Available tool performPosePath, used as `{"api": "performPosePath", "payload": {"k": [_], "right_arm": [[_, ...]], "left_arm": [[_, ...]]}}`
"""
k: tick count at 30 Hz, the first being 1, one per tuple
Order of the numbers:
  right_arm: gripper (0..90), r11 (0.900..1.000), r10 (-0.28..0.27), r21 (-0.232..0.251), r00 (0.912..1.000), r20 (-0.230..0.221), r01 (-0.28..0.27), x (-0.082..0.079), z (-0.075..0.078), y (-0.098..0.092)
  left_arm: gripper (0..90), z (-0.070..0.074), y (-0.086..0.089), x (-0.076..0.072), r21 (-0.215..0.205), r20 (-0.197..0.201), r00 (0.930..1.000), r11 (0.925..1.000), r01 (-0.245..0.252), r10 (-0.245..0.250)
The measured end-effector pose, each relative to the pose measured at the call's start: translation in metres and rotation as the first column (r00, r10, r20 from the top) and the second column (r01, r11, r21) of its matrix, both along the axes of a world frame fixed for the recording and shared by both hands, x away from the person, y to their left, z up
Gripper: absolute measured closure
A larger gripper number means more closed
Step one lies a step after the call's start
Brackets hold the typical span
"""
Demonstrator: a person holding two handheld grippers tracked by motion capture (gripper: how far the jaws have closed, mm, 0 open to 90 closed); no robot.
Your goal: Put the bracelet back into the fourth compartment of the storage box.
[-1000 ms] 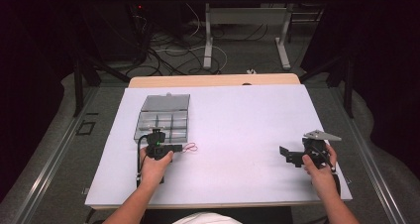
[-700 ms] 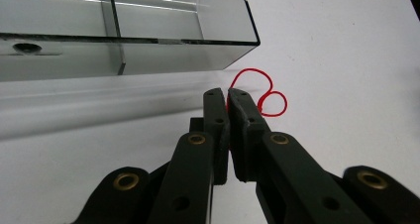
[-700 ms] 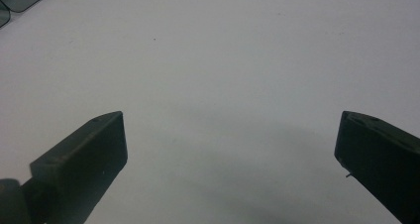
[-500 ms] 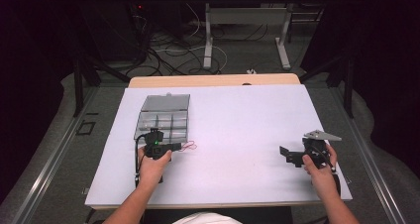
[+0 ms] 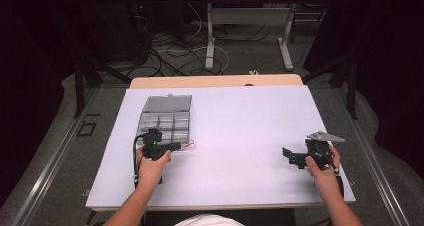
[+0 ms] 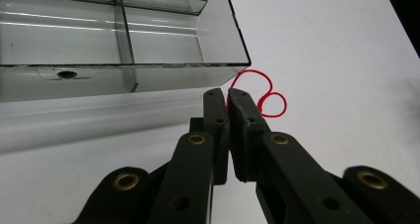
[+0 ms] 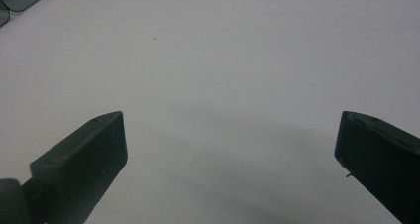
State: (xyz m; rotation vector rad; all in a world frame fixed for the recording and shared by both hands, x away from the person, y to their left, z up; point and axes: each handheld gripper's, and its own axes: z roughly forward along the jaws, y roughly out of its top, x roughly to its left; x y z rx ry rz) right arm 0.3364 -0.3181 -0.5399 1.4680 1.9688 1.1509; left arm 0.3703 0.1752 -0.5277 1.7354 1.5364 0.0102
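Red wire (image 6: 261, 91) on the table (image 5: 240, 116), looped just beside the near right corner of the clear box (image 6: 124, 40). Pinched at one end between the closed jaws of the left gripper (image 6: 228, 96), the loops lying free beyond the tips. Grasp apparently made, then; lift and drop into a compartment yet to come, judging by the wire outside the box wall. Compartments in sight bare. Right gripper (image 7: 230, 135) well apart at the table's right, jaws wide, holding nothing, idle over white surface.

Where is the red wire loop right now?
In the left gripper view, the red wire is pinched in the left tongs, beside the clear box's near corner.
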Motion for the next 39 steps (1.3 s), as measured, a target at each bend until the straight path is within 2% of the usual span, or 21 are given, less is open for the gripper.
{"api": "performPosePath", "payload": {"k": [10,21,39], "right_arm": [[0.0,1.0,0.004,0.0,1.0,-0.001,-0.004,0.0,0.0,0.0],[0.0,1.0,0.006,0.0,1.0,0.001,-0.006,0.0,0.0,0.0],[0.0,1.0,0.007,-0.003,1.0,-0.002,-0.007,0.0,0.0,0.0]], "left_arm": [[87.2,0.003,0.004,-0.001,-0.014,0.016,0.9995,0.9995,-0.027,0.028],[87.3,0.008,0.014,-0.002,-0.021,0.022,0.9993,0.9993,-0.03,0.03],[87.3,0.016,0.032,-0.002,-0.051,0.054,0.9947,0.9951,-0.085,0.088]]}}
